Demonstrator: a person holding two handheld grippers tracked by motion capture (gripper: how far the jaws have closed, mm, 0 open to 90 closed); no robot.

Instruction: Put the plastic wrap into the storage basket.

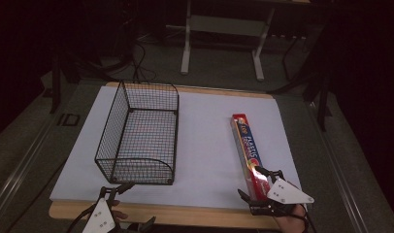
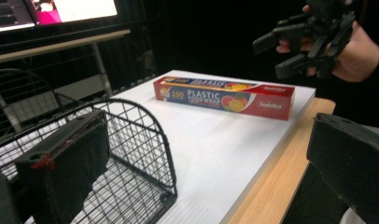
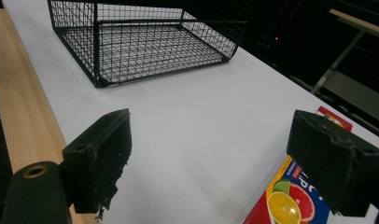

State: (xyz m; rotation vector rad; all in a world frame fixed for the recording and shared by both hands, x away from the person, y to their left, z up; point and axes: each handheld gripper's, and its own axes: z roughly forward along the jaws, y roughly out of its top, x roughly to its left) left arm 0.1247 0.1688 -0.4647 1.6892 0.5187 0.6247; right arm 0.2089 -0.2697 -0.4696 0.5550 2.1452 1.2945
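Note:
A long red box of plastic wrap lies on the white board, right of centre, running away from me. My right gripper hovers open above its near end, held by a hand. In the right gripper view the box shows low at the right, partly under one jaw of that gripper. A black wire basket stands empty on the left half. My left gripper is open just off the basket's near corner. In the left gripper view the jaws stand wide apart, with the basket's rounded end between them.
The white board rests on a wooden table whose edge runs along the near side. Beyond the table stand a white desk frame and cables on the floor. A lit screen shows far off in the left gripper view.

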